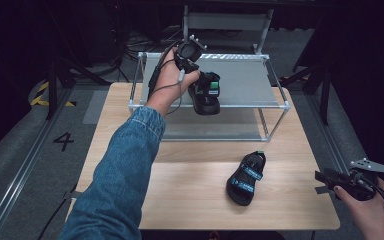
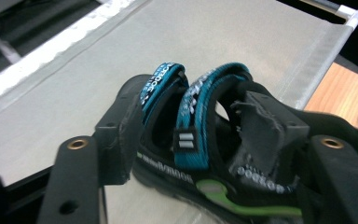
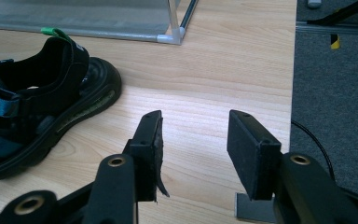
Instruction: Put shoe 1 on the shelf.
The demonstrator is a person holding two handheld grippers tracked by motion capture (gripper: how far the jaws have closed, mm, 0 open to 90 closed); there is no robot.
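Note:
A black sandal with blue straps (image 1: 206, 94) is at the front edge of the rack's grey top shelf (image 1: 250, 80). My left gripper (image 1: 200, 82) is shut on it. In the left gripper view the jaws clamp the sandal (image 2: 193, 116) across its heel end, above the shelf fabric (image 2: 177, 42); I cannot tell whether its sole touches the shelf. The matching sandal (image 1: 246, 178) lies flat on the wooden table (image 1: 190, 190), right of centre. My right gripper (image 1: 329, 181) hovers open at the table's right edge; its view shows the gripper (image 3: 198, 140) with nothing in it and that sandal (image 3: 37, 107) to the left.
The two-tier rack has a light metal frame (image 1: 286, 105) and a grey lower shelf (image 1: 215, 130), and stands at the table's far half. A rack corner foot (image 3: 170, 38) stands past the right gripper. Dark floor, stands and cables surround the table.

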